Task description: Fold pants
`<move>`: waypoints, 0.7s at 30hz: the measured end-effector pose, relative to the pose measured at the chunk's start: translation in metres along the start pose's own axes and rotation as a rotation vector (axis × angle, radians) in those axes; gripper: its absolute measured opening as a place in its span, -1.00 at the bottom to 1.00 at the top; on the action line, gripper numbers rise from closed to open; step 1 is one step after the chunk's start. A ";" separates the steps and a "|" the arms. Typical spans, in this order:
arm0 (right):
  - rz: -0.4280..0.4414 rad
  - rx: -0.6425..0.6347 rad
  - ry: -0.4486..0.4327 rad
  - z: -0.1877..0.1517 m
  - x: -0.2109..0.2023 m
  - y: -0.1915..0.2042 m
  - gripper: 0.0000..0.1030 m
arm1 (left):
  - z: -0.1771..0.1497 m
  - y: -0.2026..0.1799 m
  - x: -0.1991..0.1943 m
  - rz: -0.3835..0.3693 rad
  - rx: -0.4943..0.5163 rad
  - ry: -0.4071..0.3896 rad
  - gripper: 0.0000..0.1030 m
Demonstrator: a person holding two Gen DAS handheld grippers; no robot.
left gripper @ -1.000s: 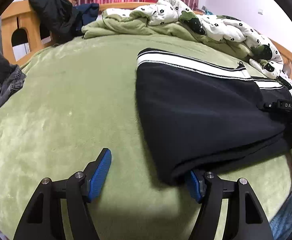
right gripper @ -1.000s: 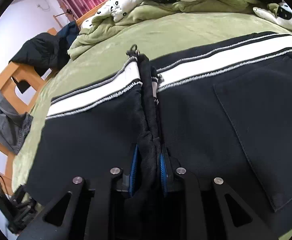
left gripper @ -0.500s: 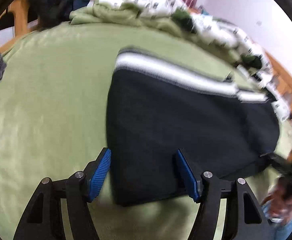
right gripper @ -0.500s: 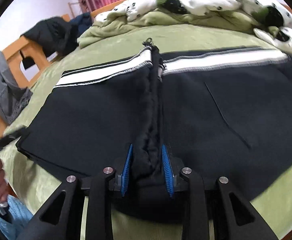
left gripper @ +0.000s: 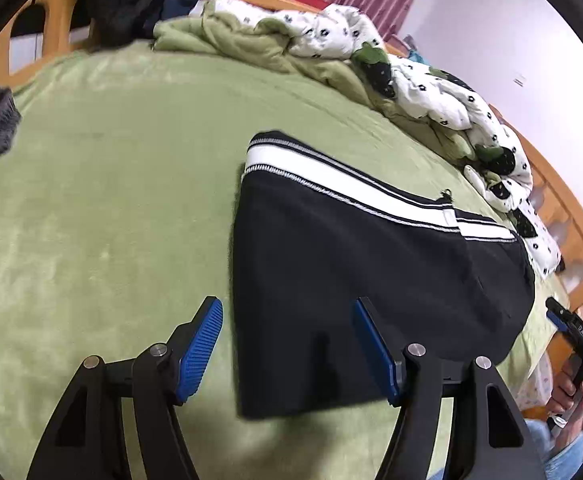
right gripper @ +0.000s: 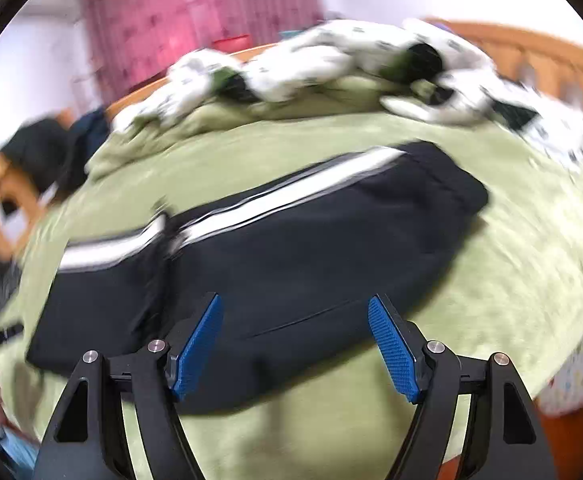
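Green bed cover (left gripper: pixel 103 200): black pants (left gripper: pixel 371 280) lie folded on it, white stripe on far side. Quilt (left gripper: pixel 411 92) heaped behind. L gripper (left gripper: pixel 291 344) wide, closing slightly, pads off cloth. R gripper (right gripper: pixel 295 344) opening, nothing held.

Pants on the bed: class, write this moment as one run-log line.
pants: folded, flat on bed | left tongs: closing, gripping nothing | right tongs: opening, pants released
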State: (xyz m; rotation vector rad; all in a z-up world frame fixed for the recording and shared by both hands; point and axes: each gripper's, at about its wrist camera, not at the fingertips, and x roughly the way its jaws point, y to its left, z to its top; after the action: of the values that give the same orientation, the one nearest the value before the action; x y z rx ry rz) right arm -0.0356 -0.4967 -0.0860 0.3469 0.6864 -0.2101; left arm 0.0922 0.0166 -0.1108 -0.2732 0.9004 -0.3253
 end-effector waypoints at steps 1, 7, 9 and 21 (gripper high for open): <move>-0.014 0.018 -0.007 0.005 0.004 -0.010 0.44 | 0.002 0.004 0.005 -0.008 -0.020 0.011 0.23; -0.088 0.168 0.037 0.022 0.049 -0.084 0.45 | 0.014 0.027 0.047 -0.058 -0.122 0.040 0.23; -0.038 0.246 0.064 0.026 0.070 -0.104 0.45 | 0.023 0.034 0.061 -0.096 -0.127 0.060 0.23; 0.058 0.351 0.095 0.078 0.154 -0.114 0.01 | 0.063 0.022 0.107 -0.169 -0.070 0.162 -0.49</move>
State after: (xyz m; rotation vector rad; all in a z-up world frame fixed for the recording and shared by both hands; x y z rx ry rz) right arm 0.0917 -0.6432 -0.1573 0.7156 0.7322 -0.2603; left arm 0.2079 0.0016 -0.1585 -0.3924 1.0524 -0.4777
